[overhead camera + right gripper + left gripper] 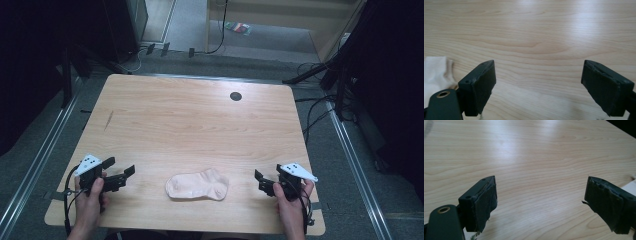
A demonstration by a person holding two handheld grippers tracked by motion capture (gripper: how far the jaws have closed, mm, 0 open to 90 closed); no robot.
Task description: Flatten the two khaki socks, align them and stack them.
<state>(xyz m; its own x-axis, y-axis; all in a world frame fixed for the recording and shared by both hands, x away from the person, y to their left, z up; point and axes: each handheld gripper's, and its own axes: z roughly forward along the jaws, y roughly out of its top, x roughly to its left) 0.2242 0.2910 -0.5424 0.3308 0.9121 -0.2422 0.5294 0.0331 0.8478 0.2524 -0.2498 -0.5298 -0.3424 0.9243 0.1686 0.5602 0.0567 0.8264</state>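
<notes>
One light wooden table with rounded corners (165, 110) carried the whole scene, and on it lay a single pale pink sock (197, 185), flat and rumpled, near the person's edge and roughly midway between the two hands.

At the left of the high view, one left hand (90, 197) held the black left gripper (127, 171) with its white three-cornered top plate, low over the table's near left corner and pointing toward the sock, well apart from it. In the left gripper view its two black padded jaws stood wide apart with only bare wood grain between them; it had hold of nothing.

The sock sat in the middle, touched by neither tool. A white corner of it showed at the left edge of the right gripper view (435, 75), beside the left-hand jaw.

At the right, one right hand (290, 200) held the matching black right gripper (261, 181), also near the sock but clear of it. Its two jaws likewise gaped wide over bare wood, gripping nothing.

One small dark round hole (235, 96) marked the table's far side.
</notes>
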